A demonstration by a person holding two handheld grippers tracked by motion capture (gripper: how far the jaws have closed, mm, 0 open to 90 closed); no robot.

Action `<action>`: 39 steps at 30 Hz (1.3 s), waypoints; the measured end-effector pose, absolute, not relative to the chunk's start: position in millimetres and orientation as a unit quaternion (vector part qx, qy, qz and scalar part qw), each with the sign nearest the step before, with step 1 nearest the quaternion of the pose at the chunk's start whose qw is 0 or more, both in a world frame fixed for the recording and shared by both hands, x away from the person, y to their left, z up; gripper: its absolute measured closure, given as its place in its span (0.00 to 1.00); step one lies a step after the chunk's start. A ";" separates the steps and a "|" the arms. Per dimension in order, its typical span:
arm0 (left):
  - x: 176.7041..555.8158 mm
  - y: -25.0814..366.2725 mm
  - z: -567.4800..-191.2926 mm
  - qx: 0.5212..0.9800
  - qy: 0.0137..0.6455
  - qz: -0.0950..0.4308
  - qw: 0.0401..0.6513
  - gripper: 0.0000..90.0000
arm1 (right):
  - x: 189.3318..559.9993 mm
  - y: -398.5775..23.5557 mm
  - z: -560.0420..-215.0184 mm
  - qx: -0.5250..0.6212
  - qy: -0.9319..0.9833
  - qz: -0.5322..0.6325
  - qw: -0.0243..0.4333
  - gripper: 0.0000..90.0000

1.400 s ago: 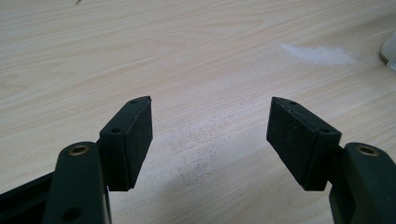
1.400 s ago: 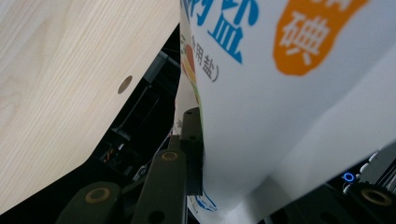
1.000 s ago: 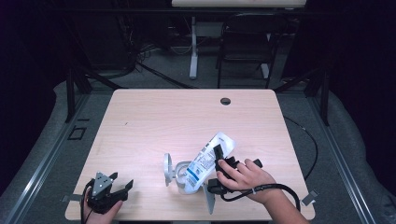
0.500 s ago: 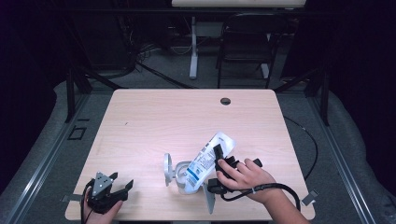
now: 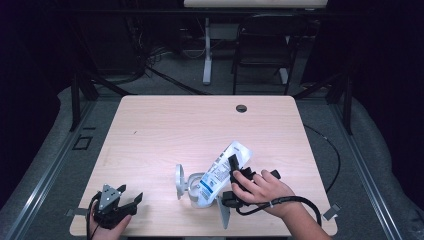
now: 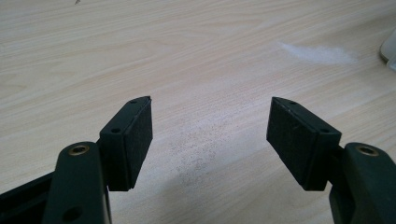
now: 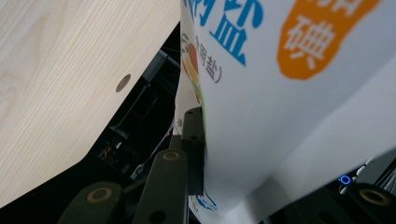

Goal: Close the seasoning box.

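Near the front edge of the bench: a white plastic pouch with blue and orange printed lettering (image 5: 220, 172) is being held up off the light wooden bench (image 5: 200, 125), right of the middle.
Pouch axis: its long axis is running diagonally in the high view, the lower end pointing toward the front left, the flat upper end pointing up and toward the back right.
Pouch tilt: it is leaning, neither upright nor lying flat.
Pouch lower end: it is sitting just over a small white round dish with a rim (image 5: 183, 181); whether they are touching I cannot tell.
Right gripper (image 5: 235, 177): its jaws are pinching the pouch across its width, one black pad pressing on the pouch's edge in the right gripper view (image 7: 194, 149).
Right hand (image 5: 260, 189): it is wrapping around the gripper body, the forearm coming in from the bottom right, the gripper pointing toward the back left.
Left gripper (image 5: 114, 202): it is resting at the front left corner of the bench, well apart from the pouch.
Left jaws: they are standing spread wide over bare wood in the left gripper view, nothing between them.
Left hand (image 5: 107, 225): it is gripping the body from below at the bench edge.
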State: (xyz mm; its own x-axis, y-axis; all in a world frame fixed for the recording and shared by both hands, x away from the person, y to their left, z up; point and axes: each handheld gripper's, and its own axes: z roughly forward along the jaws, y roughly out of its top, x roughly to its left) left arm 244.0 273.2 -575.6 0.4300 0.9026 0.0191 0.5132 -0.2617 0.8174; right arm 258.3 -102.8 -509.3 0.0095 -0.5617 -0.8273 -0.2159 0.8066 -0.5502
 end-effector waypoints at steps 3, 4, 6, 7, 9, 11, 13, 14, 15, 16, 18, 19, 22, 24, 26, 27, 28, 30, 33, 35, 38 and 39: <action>243.9 273.2 -575.6 0.753 0.471 0.253 0.384 0.35 | 258.3 -102.9 -509.4 -0.282 0.691 -0.132 0.652 0.86; 243.9 273.2 -575.6 0.753 0.470 0.254 0.384 0.35 | 258.8 -103.2 -509.4 -0.282 0.693 -0.128 0.651 0.86; 243.9 273.2 -575.6 0.753 0.471 0.253 0.384 0.35 | 259.2 -103.5 -510.0 -0.283 0.694 -0.125 0.651 0.86; 243.9 273.2 -575.6 0.753 0.471 0.253 0.384 0.35 | 259.2 -103.4 -509.9 -0.283 0.694 -0.124 0.651 0.86; 243.9 273.2 -575.7 0.753 0.470 0.253 0.385 0.35 | 258.2 -102.8 -509.2 -0.283 0.691 -0.133 0.652 0.86; 244.0 273.2 -575.6 0.753 0.470 0.253 0.385 0.35 | 258.5 -103.0 -509.7 -0.283 0.692 -0.131 0.651 0.86; 243.9 273.1 -575.7 0.753 0.470 0.253 0.385 0.35 | 255.5 -101.2 -507.7 -0.283 0.685 -0.156 0.653 0.86; 243.8 272.9 -575.8 0.752 0.471 0.252 0.386 0.35 | 255.4 -101.0 -507.4 -0.284 0.685 -0.158 0.652 0.86; 243.8 272.9 -575.8 0.752 0.471 0.253 0.386 0.35 | 255.6 -101.3 -507.7 -0.285 0.685 -0.154 0.652 0.86; 243.8 272.8 -575.7 0.752 0.471 0.252 0.386 0.35 | 255.7 -101.2 -507.4 -0.286 0.685 -0.155 0.652 0.86; 243.8 272.9 -575.7 0.752 0.471 0.253 0.385 0.35 | 255.9 -100.6 -506.8 -0.289 0.683 -0.157 0.652 0.86; 243.9 273.1 -575.5 0.753 0.470 0.253 0.385 0.35 | 255.8 -100.4 -506.6 -0.288 0.683 -0.156 0.653 0.86; 243.9 273.2 -575.6 0.753 0.470 0.253 0.385 0.35 | 255.7 -100.0 -506.4 -0.289 0.681 -0.157 0.654 0.86; 243.9 273.2 -575.6 0.753 0.470 0.253 0.385 0.35 | 255.7 -100.1 -506.6 -0.291 0.680 -0.158 0.654 0.87; 243.9 273.2 -575.6 0.753 0.470 0.253 0.385 0.35 | 255.6 -99.8 -506.5 -0.289 0.681 -0.159 0.654 0.87; 243.9 273.1 -575.6 0.753 0.470 0.253 0.385 0.35 | 255.6 -99.7 -506.6 -0.290 0.680 -0.158 0.655 0.87; 243.9 273.2 -575.6 0.753 0.470 0.253 0.385 0.35 | 255.4 -99.7 -506.7 -0.290 0.678 -0.159 0.657 0.87; 243.8 272.9 -575.6 0.752 0.471 0.253 0.386 0.35 | 255.6 -99.6 -506.6 -0.289 0.679 -0.158 0.656 0.87; 243.9 273.2 -575.5 0.753 0.470 0.253 0.385 0.35 | 255.5 -99.7 -506.7 -0.288 0.679 -0.157 0.657 0.87; 243.7 273.0 -575.5 0.752 0.471 0.253 0.385 0.35 | 255.2 -99.6 -506.7 -0.287 0.679 -0.158 0.657 0.87; 243.7 272.7 -575.7 0.752 0.471 0.253 0.386 0.35 | 255.2 -99.9 -506.9 -0.287 0.681 -0.157 0.656 0.88; 243.7 272.6 -575.7 0.752 0.471 0.254 0.386 0.35 | 255.0 -99.9 -507.0 -0.287 0.680 -0.157 0.656 0.88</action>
State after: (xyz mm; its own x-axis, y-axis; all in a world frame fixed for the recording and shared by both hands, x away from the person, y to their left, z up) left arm 243.7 272.6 -575.7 0.4279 0.9037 0.0182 0.5122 -0.2590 0.8189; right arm 255.0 -99.9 -507.0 0.0251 -0.5963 -0.8023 -0.1844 0.7861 -0.5900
